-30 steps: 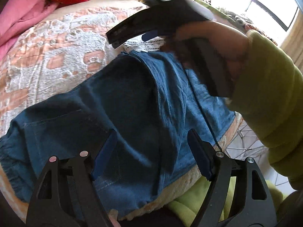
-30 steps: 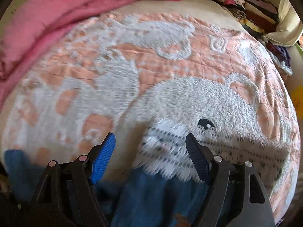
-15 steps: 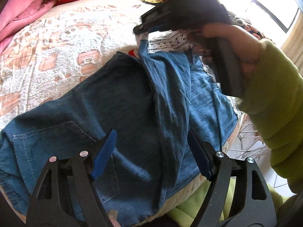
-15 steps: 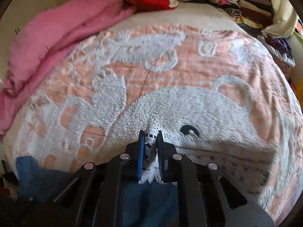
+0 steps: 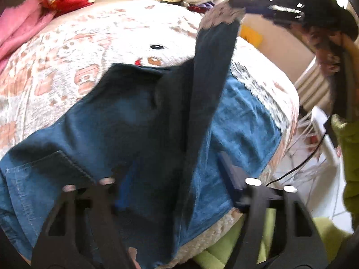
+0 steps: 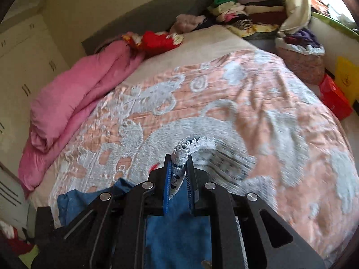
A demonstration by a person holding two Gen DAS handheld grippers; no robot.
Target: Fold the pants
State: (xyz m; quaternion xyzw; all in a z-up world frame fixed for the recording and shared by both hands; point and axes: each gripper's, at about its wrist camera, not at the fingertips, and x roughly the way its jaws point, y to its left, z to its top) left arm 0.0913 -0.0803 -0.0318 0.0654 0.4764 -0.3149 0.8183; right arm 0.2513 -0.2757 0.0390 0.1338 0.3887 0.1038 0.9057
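Observation:
Blue denim pants (image 5: 139,121) with white lace hems lie across the near edge of the bed. My right gripper (image 6: 179,174) is shut on the lace hem (image 6: 180,157) of one leg and holds it lifted above the bed; in the left wrist view that leg (image 5: 211,71) hangs up from the hem at the right gripper (image 5: 242,9). The blue cloth (image 6: 175,231) hangs below the closed fingers. My left gripper (image 5: 175,179) is open, hovering over the waist end of the pants, with a back pocket (image 5: 49,168) at its left.
The bed has a peach and white blanket (image 6: 258,112). A pink quilt (image 6: 74,94) lies along its left side. Piled clothes (image 6: 246,13) sit at the head. A red box (image 6: 334,98) and a white wire rack (image 5: 314,139) stand beside the bed.
My right gripper closed on the lace hem of a pant leg and lifted it up off the bed. My left gripper stayed open over the waist end.

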